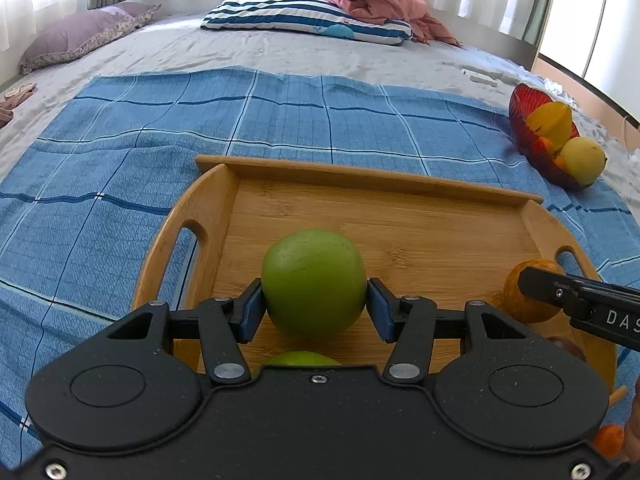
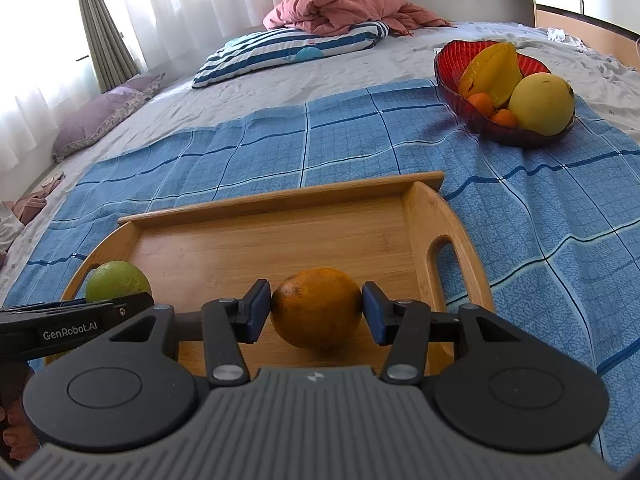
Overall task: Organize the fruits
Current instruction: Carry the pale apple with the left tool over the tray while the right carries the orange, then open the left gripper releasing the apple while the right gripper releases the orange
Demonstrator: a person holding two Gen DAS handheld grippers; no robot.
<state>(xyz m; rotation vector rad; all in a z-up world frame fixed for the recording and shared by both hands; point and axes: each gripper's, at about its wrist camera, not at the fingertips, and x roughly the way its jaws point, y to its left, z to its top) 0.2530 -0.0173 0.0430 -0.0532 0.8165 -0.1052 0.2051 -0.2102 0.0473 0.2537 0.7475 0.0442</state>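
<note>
Green fruit (image 1: 314,284) in L tool (image 1: 314,308), orange (image 2: 316,307) in R tool (image 2: 316,316).

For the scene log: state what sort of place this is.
Most likely a bedroom: the wooden tray sits on a bed with a striped pillow, a crumpled pink blanket, and curtains behind.

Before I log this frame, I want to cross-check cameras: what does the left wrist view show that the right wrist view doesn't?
Only the left wrist view: a second green fruit just behind the left gripper.

Only the right wrist view: two small oranges clearly in the red bowl.

Both: wooden tray, gripped green fruit, orange fruit in the right gripper.
</note>
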